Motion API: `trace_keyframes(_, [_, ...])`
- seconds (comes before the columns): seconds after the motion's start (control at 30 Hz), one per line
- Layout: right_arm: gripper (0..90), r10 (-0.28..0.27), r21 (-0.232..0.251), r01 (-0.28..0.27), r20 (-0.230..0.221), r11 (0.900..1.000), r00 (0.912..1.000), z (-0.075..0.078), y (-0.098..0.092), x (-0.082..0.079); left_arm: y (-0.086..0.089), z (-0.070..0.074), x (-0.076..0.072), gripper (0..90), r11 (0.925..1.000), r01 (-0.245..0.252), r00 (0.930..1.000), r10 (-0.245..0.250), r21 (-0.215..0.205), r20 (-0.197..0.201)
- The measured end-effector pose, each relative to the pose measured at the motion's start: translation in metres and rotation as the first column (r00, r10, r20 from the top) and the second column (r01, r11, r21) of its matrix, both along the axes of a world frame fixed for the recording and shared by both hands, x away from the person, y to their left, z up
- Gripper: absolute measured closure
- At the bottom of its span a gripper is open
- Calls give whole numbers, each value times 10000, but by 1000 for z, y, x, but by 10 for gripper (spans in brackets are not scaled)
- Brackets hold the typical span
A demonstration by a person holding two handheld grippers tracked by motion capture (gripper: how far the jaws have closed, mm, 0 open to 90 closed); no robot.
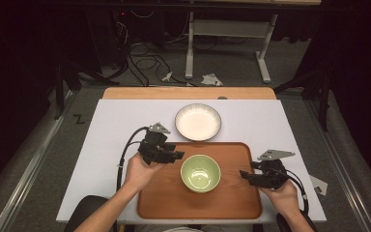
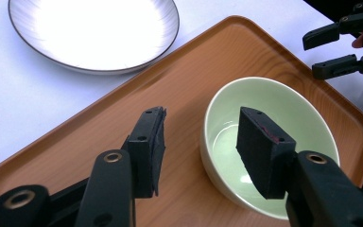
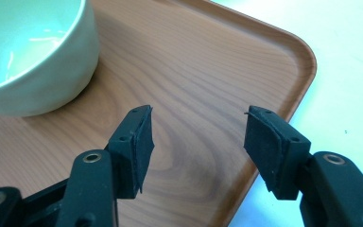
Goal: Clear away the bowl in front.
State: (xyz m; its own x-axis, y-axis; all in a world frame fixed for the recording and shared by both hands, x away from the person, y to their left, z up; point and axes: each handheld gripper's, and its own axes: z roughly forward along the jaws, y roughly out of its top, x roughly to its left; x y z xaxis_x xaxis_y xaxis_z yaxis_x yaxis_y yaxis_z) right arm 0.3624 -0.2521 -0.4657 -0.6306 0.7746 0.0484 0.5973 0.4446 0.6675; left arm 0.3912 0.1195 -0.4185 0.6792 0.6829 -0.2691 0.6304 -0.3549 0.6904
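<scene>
A pale green bowl stands empty in the middle of a brown wooden tray. My left gripper hangs open just left of the bowl; in the left gripper view its jaws straddle the rim of the green bowl, one jaw over the tray, the other over the bowl's inside. My right gripper is open near the tray's right edge, right of the bowl. In the right gripper view its jaws stand apart over the tray, with the green bowl at the upper left. Both hold nothing.
A white plate with a dark rim lies beyond the tray on the white tabletop; the white plate is at the top of the left gripper view. My right gripper appears far off there. Cables and a desk frame lie on the floor behind.
</scene>
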Motion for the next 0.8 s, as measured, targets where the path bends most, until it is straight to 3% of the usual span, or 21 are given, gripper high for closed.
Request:
trace_keyframes(0.47, [429, 4, -21, -4, -15, 10000, 10000, 0, 0, 0, 14, -6, -5, 516, 9997, -233, 9997, 232, -111, -106])
trace_keyframes(0.8, [430, 17, -55, -16, 8, 10000, 10000, -1, 1, 0, 20, -18, -6, 515, 9990, -425, 9986, 420, -149, -307])
